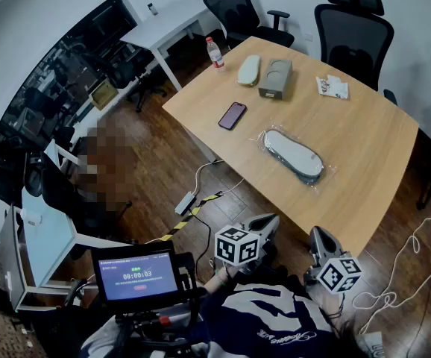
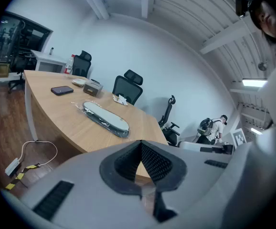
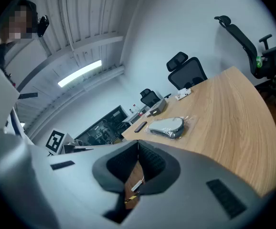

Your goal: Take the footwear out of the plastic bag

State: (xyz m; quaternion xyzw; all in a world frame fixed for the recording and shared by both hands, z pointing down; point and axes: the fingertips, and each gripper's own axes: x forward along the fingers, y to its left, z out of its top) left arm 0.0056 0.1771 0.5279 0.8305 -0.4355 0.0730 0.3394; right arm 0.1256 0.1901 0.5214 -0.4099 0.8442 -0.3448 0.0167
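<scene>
Left gripper and right gripper, jaws pressed together and empty, sit well apart from the clear plastic bag of grey flat footwear; pinching the slick film risks slipping.

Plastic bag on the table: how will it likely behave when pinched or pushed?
The plastic bag looks thin and crinkled, so probably floppy and slippery. The flat footwear inside seems light, so a push would likely slide both across the smooth table, not tip.

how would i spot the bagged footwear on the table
Look at the big wooden table. Near its middle, closer to the person than the dark phone, lies the footwear. It is the only thing wrapped in a clear plastic bag.
</scene>
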